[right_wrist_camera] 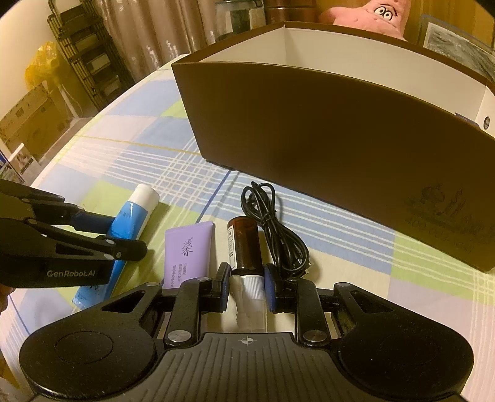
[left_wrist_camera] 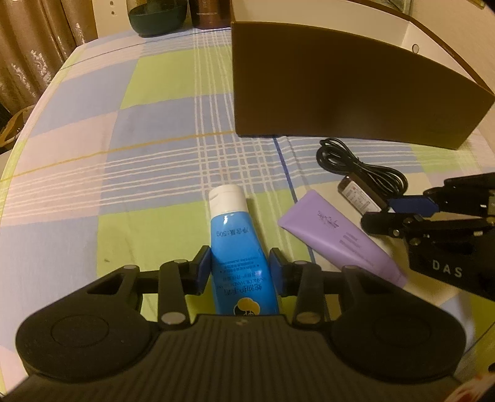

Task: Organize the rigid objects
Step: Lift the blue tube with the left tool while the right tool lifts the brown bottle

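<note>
A blue tube [left_wrist_camera: 235, 235] with a white cap lies on the checked tablecloth, cap pointing away. My left gripper [left_wrist_camera: 240, 266] has its blue pads against the tube's two sides. In the right wrist view the same left gripper [right_wrist_camera: 126, 235] reaches in from the left over the blue tube [right_wrist_camera: 133, 213]. My right gripper [right_wrist_camera: 246, 278] is shut on the white neck of a brown spray bottle [right_wrist_camera: 244, 244] that lies flat. In the left wrist view the right gripper [left_wrist_camera: 376, 213] sits at the near end of the bottle [left_wrist_camera: 355, 194]. A purple tube [left_wrist_camera: 340, 244] [right_wrist_camera: 187, 250] lies between the two.
A large brown box [left_wrist_camera: 340, 92] [right_wrist_camera: 324, 139] with a white inside stands open just beyond the objects. A coiled black cable [left_wrist_camera: 359, 164] [right_wrist_camera: 272, 222] lies beside the bottle. A dark bowl [left_wrist_camera: 157, 18] and a brown canister [left_wrist_camera: 210, 12] stand at the far edge.
</note>
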A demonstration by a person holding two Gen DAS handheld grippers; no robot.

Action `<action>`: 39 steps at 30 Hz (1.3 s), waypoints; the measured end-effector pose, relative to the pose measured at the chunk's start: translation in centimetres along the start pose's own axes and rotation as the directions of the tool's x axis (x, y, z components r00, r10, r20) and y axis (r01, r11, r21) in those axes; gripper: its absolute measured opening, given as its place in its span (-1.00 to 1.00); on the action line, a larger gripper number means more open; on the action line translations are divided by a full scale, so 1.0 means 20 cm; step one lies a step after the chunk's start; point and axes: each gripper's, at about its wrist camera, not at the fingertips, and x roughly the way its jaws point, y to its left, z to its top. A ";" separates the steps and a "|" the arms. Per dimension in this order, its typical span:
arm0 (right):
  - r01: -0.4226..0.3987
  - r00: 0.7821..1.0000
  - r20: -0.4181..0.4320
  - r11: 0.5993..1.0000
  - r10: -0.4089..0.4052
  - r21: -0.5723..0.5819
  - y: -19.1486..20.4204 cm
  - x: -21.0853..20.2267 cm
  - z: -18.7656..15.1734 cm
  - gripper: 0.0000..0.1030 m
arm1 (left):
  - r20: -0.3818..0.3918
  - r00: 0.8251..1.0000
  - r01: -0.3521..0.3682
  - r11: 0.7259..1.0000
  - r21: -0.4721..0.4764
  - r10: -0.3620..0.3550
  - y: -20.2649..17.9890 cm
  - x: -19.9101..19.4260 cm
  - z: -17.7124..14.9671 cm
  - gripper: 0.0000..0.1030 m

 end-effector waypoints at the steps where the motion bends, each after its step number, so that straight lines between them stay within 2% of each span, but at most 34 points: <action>1: -0.002 1.000 -0.003 1.000 0.002 0.000 0.00 0.00 0.00 -0.55 | 0.000 1.000 0.003 1.000 0.002 -0.003 0.00 0.00 -0.01 -0.29; 8: -0.023 1.000 -0.005 1.000 0.023 0.002 0.02 -0.02 0.00 -0.55 | 0.013 1.000 -0.004 1.000 0.012 0.003 -0.01 -0.03 -0.04 -0.29; 23: -0.035 0.998 0.058 0.998 0.032 0.052 0.01 -0.19 -0.03 -0.55 | 0.079 0.997 -0.008 1.000 0.013 0.007 -0.02 -0.19 -0.04 -0.29; 29: -0.047 0.996 0.077 0.996 0.041 0.076 0.00 -0.27 -0.03 -0.55 | 0.097 0.995 0.002 1.000 0.030 -0.005 -0.05 -0.27 -0.02 -0.30; 39: -0.063 0.990 0.130 0.990 0.046 0.125 -0.04 -0.43 0.02 -0.55 | 0.169 0.985 0.029 0.997 0.070 -0.040 -0.13 -0.46 0.08 -0.29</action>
